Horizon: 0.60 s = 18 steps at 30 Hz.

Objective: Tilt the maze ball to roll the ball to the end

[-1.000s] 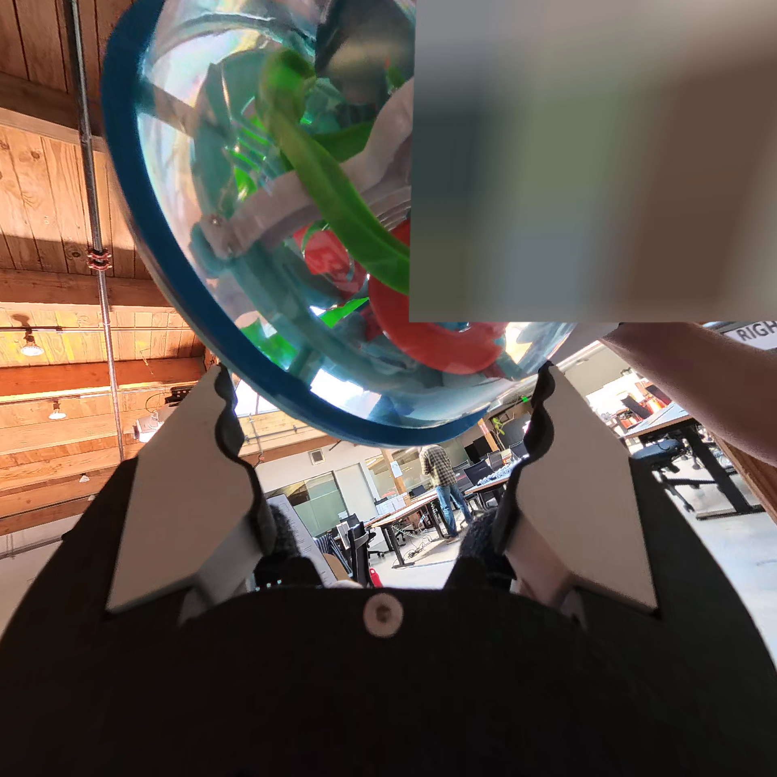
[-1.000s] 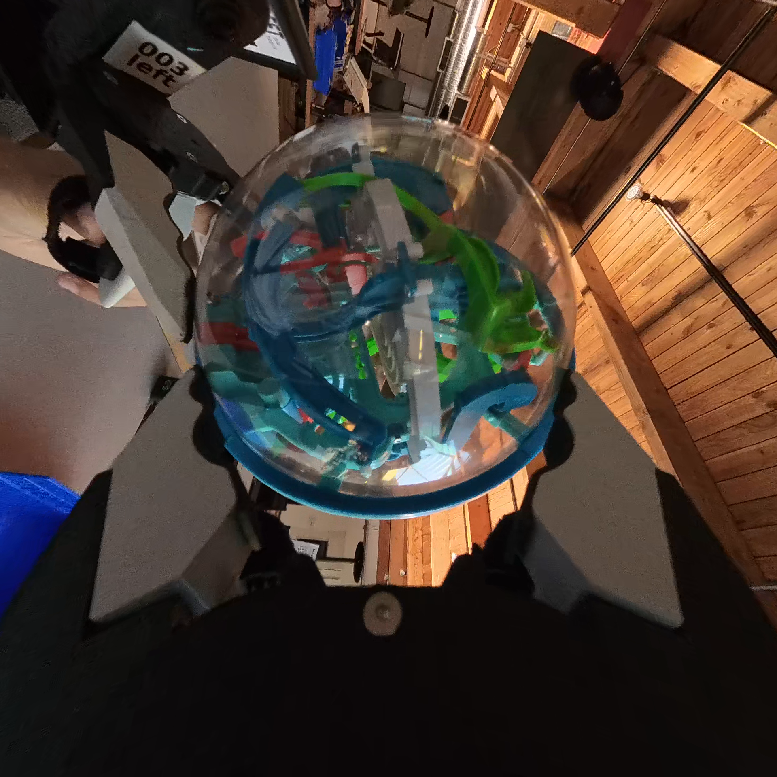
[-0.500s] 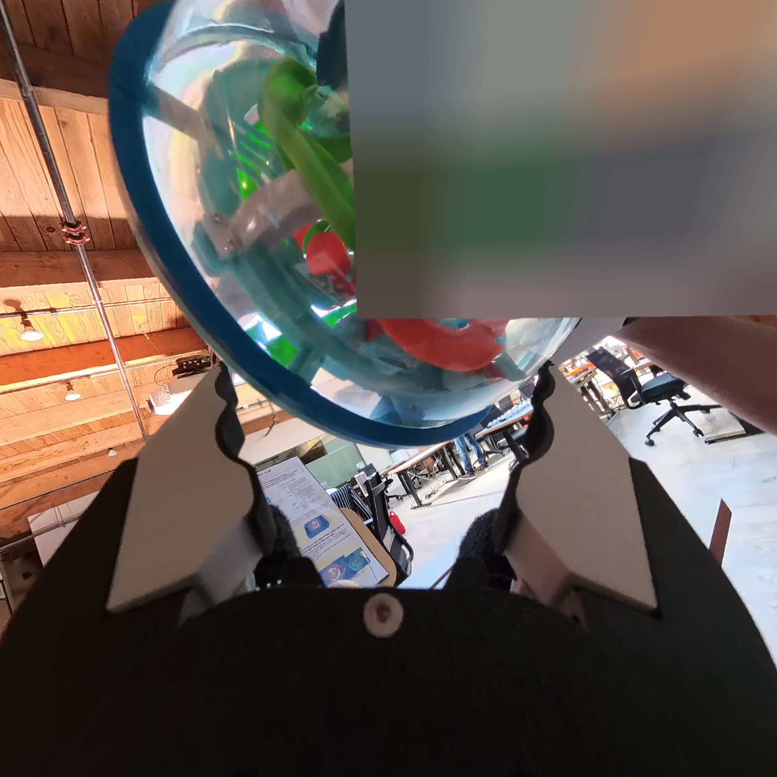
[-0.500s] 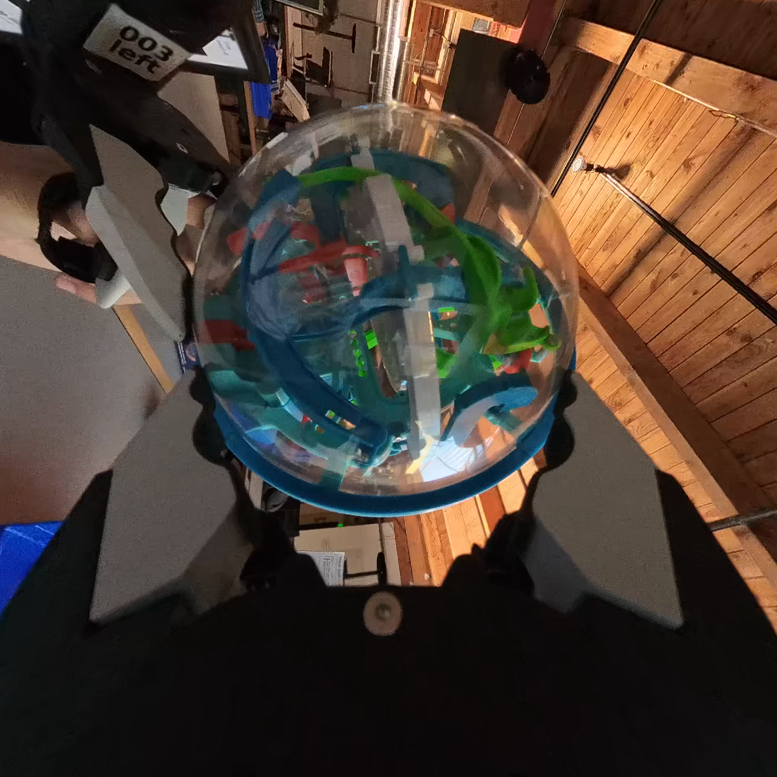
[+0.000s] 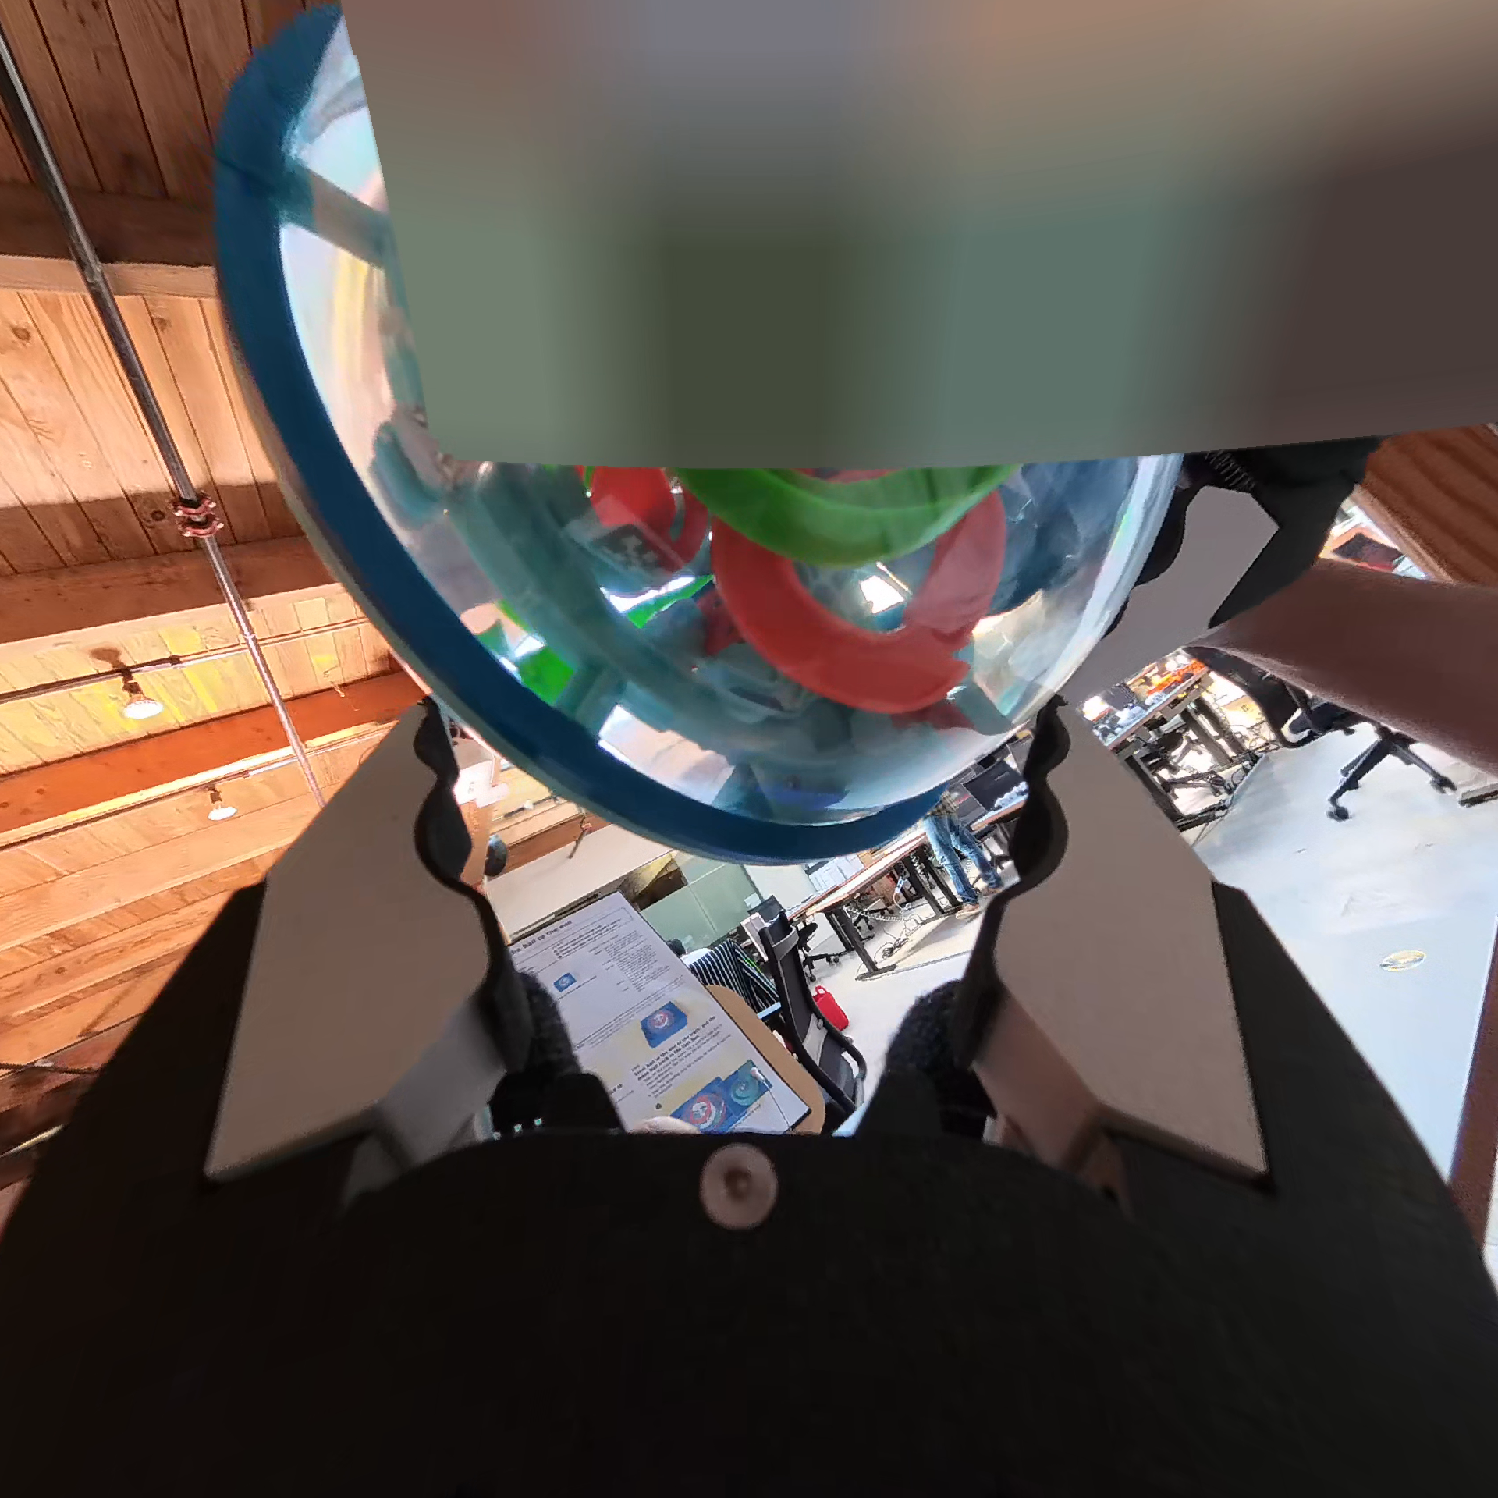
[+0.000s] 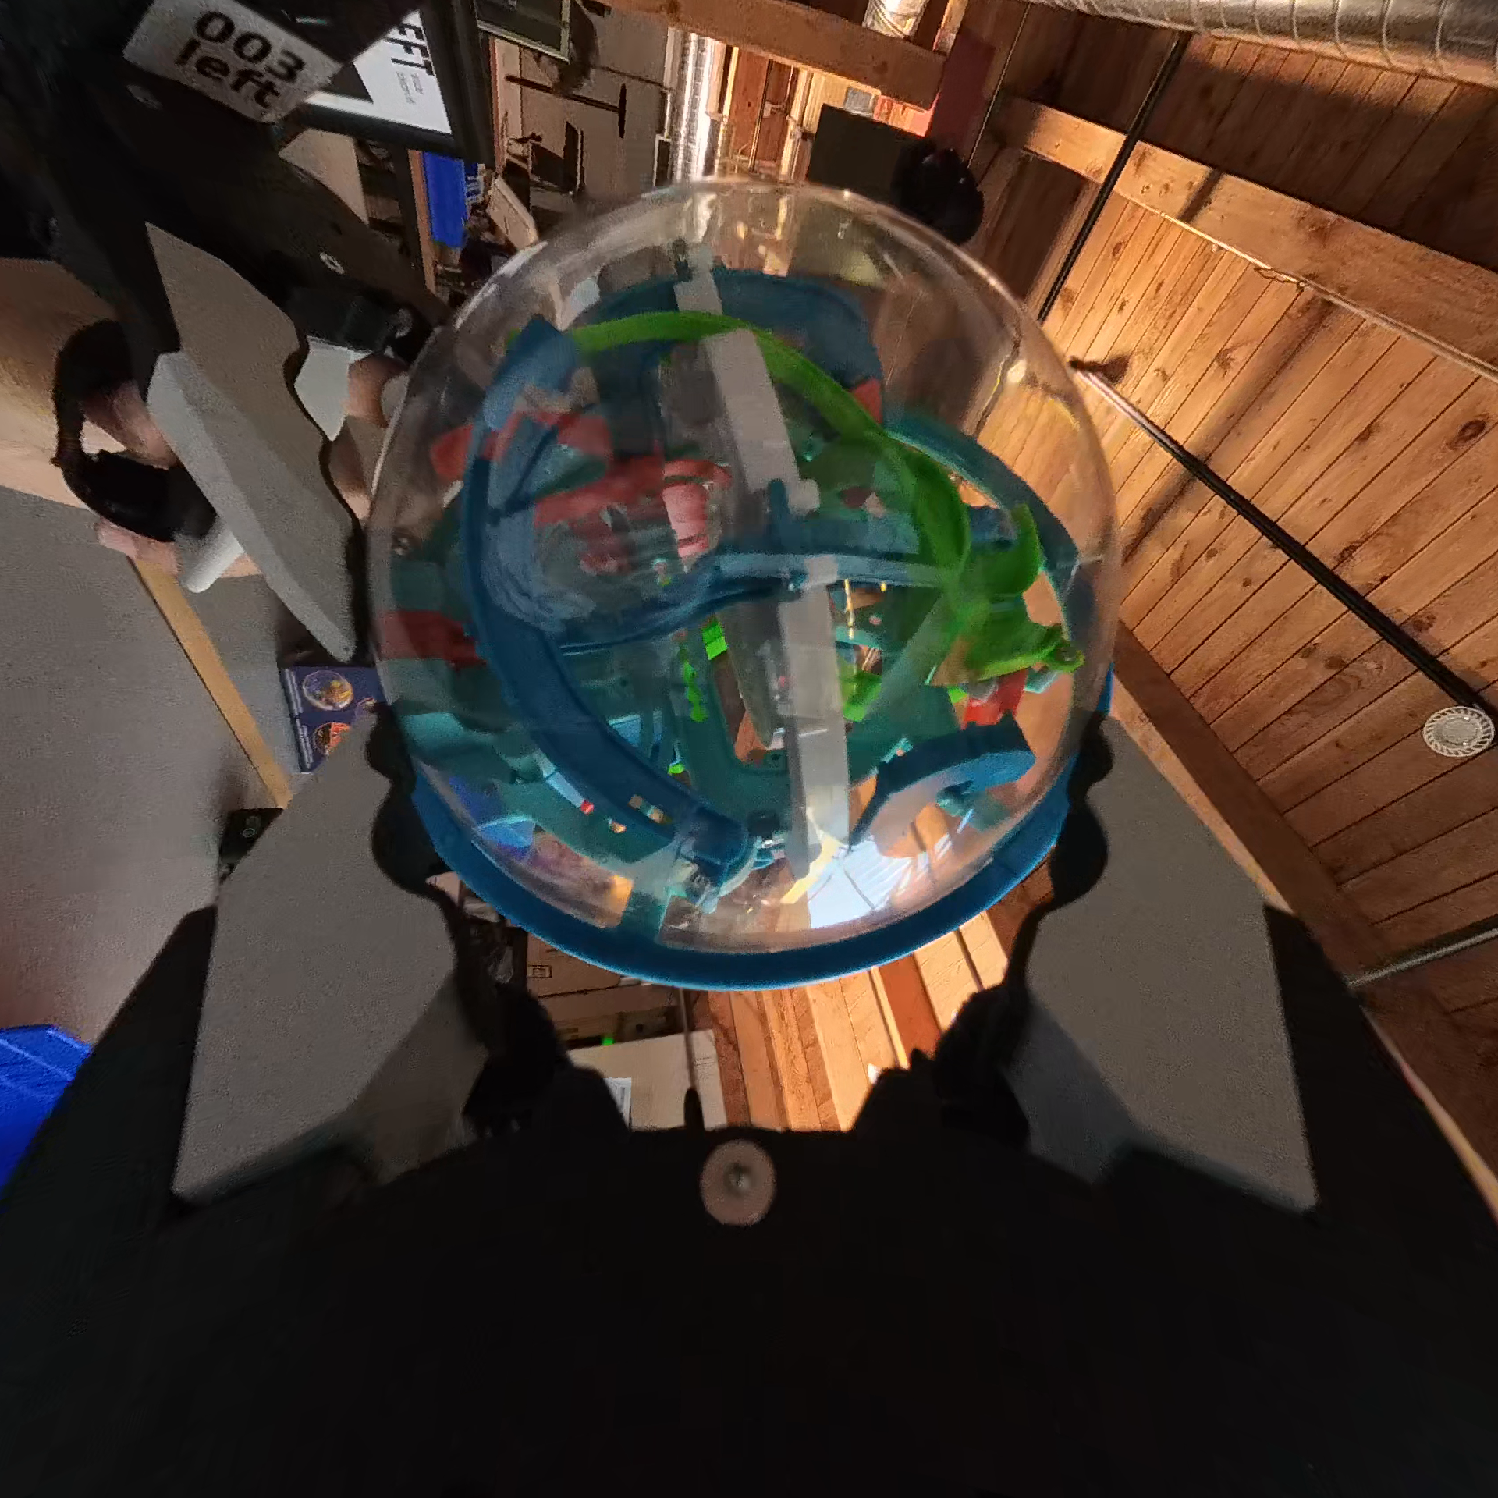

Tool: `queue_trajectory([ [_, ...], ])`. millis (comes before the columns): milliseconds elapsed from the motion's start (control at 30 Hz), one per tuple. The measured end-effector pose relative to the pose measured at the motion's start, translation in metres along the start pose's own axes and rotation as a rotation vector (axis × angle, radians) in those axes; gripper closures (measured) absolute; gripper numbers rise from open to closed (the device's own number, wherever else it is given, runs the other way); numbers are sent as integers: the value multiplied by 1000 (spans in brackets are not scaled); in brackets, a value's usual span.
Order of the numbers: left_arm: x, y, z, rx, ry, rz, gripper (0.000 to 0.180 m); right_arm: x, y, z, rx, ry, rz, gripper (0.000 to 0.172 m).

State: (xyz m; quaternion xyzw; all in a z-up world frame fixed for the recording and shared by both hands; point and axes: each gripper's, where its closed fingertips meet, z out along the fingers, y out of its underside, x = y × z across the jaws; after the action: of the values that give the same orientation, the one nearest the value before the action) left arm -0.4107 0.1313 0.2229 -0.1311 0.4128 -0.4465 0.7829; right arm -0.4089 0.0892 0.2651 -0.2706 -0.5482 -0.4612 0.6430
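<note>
Now your right hand-held gripper (image 6: 734, 798) is clamped on the maze ball (image 6: 742, 567), held up in the air, and the left hand-held gripper (image 5: 734, 766) presses it too. Tip it slowly.

In the right wrist view you have a white label (image 6: 235, 57) with black characters on the black body of the left gripper (image 6: 348, 519). Just behind it stands a framed black-and-white sign (image 6: 397, 81) with large letters, cut off by the frame edge. Lower left lies a dark blue printed box (image 6: 324, 713) with round pictures and fine print too small to read. In the left wrist view, between your fingers, a white instruction sheet (image 5: 648, 1021) carries lines of print and small blue pictures. Inside the maze ball (image 5: 811, 648) a black-and-white patterned sticker (image 5: 624, 543) is blurred.
</note>
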Motion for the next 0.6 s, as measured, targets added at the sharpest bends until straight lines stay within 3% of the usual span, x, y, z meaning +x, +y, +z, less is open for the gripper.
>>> queue_trajectory([
  [600,6,14,7,-94,31,-22,45,-8,19,-9,-20,30,134,19],
])
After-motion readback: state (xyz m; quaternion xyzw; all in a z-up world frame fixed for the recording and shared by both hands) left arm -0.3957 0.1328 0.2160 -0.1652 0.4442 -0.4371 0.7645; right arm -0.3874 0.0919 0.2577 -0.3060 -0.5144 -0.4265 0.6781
